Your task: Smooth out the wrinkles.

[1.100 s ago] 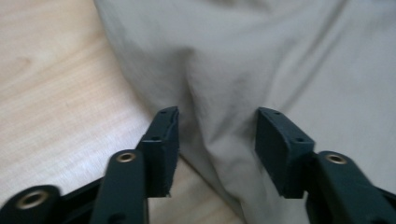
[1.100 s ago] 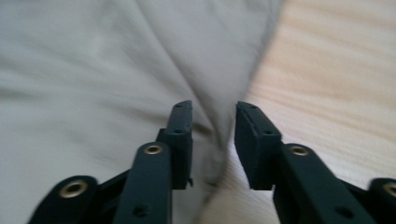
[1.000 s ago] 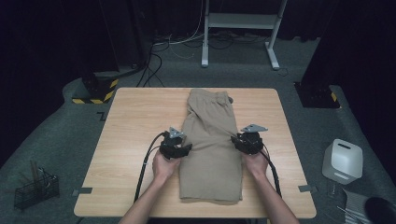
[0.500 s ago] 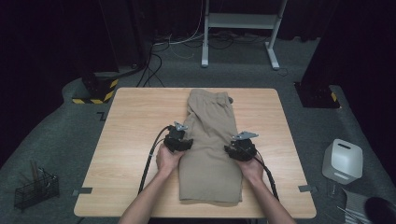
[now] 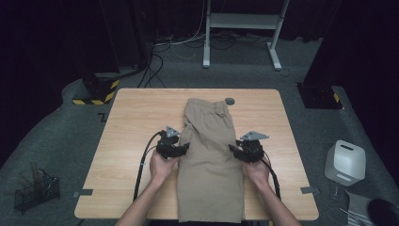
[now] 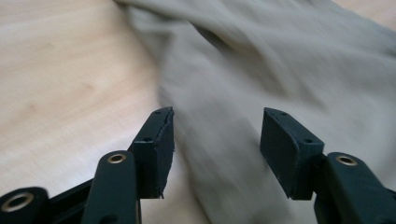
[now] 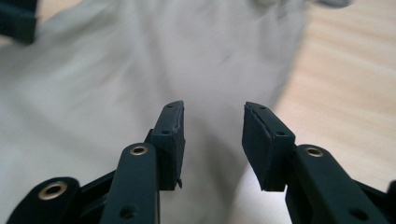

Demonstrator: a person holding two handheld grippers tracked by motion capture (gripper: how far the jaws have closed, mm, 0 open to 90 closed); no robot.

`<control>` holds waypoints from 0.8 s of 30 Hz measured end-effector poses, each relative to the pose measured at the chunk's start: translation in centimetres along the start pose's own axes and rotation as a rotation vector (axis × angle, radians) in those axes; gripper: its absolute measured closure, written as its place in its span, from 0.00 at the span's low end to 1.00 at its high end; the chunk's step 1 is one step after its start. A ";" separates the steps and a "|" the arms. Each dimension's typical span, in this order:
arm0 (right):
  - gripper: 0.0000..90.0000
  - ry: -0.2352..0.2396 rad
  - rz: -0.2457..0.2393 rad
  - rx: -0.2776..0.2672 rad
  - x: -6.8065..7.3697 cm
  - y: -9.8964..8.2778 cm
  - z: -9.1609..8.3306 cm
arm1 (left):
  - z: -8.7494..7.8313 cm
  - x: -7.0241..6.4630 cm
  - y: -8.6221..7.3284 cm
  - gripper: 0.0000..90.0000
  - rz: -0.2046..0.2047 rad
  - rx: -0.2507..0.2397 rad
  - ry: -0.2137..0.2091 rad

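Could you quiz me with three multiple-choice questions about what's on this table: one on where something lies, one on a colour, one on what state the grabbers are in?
1. Where do the shorts lie on the table?
A. down its middle
B. at its left edge
C. on the floor

2. What colour are they?
A. blue
B. khaki
C. red

3. How do the left gripper and right gripper stand?
A. both clamped on cloth
B. both open at the shorts' side edges
C. one holds a cup

Answers: 1 A, bare wood flanks them; 2 B, tan fabric; 3 B, gaps show between the jaws.

Shorts (image 5: 209, 155) on table (image 5: 131, 122), between left gripper (image 5: 184, 148) and right gripper (image 5: 234, 149)
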State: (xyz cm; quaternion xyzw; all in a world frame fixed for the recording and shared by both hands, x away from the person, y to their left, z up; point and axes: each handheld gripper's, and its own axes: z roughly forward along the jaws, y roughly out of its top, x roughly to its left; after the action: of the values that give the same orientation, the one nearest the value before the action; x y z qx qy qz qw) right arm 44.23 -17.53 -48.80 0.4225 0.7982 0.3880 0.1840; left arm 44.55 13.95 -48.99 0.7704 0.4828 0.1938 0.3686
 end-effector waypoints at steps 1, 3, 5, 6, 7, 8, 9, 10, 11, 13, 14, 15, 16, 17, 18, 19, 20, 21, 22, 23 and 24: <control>0.65 0.000 0.000 0.000 0.0 0.0 0.0 | 0.0 0.0 0.0 0.50 0.000 0.000 0.000; 0.63 -0.051 0.022 0.032 -1.1 1.3 1.6 | 1.5 1.0 0.6 0.50 -0.038 0.014 0.029; 0.63 -0.072 0.029 0.051 -1.6 1.6 2.5 | 2.1 1.2 0.7 0.54 -0.051 0.031 0.031; 0.64 -0.081 0.043 0.073 -2.0 1.7 3.2 | 2.6 1.5 0.7 0.54 -0.056 0.052 0.021; 0.73 -0.079 0.051 0.090 -2.5 1.6 4.4 | 3.3 1.8 0.6 0.68 -0.065 0.077 -0.004; 0.79 -0.075 0.054 0.095 -2.6 1.5 4.7 | 3.6 1.9 0.5 0.74 -0.055 0.093 -0.018; 0.88 -0.063 0.049 0.114 -2.6 1.3 5.1 | 3.6 1.8 0.4 0.82 -0.047 0.098 -0.022; 0.88 -0.063 0.049 0.114 -2.6 1.3 5.1 | 3.6 1.8 0.4 0.90 -0.047 0.098 -0.022; 0.96 -0.063 0.038 0.120 -2.6 1.1 5.2 | 3.6 1.8 0.3 0.90 -0.031 0.100 -0.019; 1.00 -0.090 0.013 0.135 -3.0 1.0 5.0 | 3.0 2.1 0.1 0.98 -0.022 0.117 -0.013; 1.00 -0.090 0.013 0.135 -3.0 1.0 5.0 | 2.8 2.4 -0.1 0.98 -0.021 0.124 -0.005; 1.00 -0.096 -0.001 0.142 -3.1 0.8 4.7 | 2.0 3.3 -0.7 0.98 -0.058 0.124 -0.013; 1.00 -0.096 -0.001 0.142 -3.1 0.8 4.7 | 2.0 3.3 -0.7 0.98 -0.058 0.124 -0.013; 1.00 -0.080 -0.012 0.141 -2.9 0.6 4.5 | 1.7 3.7 -1.0 0.96 -0.081 0.131 -0.033; 0.99 -0.072 -0.013 0.143 -2.7 0.5 4.4 | 1.2 3.6 -1.3 0.91 -0.073 0.131 -0.008; 0.95 -0.068 -0.013 0.144 -2.5 0.5 4.3 | 1.0 3.3 -1.3 0.82 -0.057 0.113 0.009; 0.86 -0.067 -0.011 0.139 -2.3 0.5 4.2 | 0.9 3.0 -1.2 0.72 -0.046 0.086 0.008; 0.78 -0.073 -0.009 0.130 -2.1 0.6 4.1 | 0.9 3.0 -1.2 0.64 -0.046 0.086 0.008; 0.73 -0.079 -0.003 0.112 -1.9 0.6 3.9 | 0.6 1.9 -0.5 0.60 0.012 0.025 -0.006; 0.70 -0.076 -0.002 0.096 -1.8 0.6 3.8 | 0.6 1.4 -0.3 0.56 0.032 0.009 -0.014; 0.70 -0.076 -0.002 0.096 -1.8 0.6 3.8 | 0.6 1.4 -0.3 0.54 0.032 0.009 -0.014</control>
State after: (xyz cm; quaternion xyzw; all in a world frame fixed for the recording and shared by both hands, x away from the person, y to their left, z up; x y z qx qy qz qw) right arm 47.94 -17.00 -50.76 0.4442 0.8089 0.3328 0.1940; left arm 45.42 15.03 -49.67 0.7811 0.4687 0.1922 0.3651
